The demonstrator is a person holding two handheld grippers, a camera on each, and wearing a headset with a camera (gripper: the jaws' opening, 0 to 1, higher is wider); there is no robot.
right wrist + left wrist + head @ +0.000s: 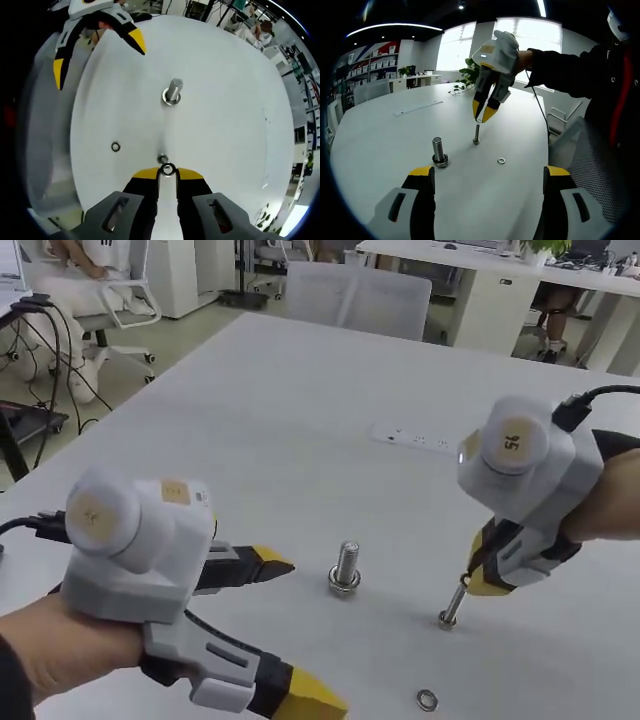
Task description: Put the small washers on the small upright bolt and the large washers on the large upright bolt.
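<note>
Right hand-held gripper (168, 175) pinches a small washer (168, 169) above the upright small bolt (163, 159), whose top lies just toward eleven o'clock. Left hand-held gripper (488, 172) is spread open.

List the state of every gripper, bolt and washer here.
left gripper: open, holding nothing
right gripper: shut on the small washer
small washer: pinched just over the small bolt's tip
small bolt: upright on the table
large bolt: upright, a large washer around its base
loose washer: flat on the table, apart from both bolts
</note>
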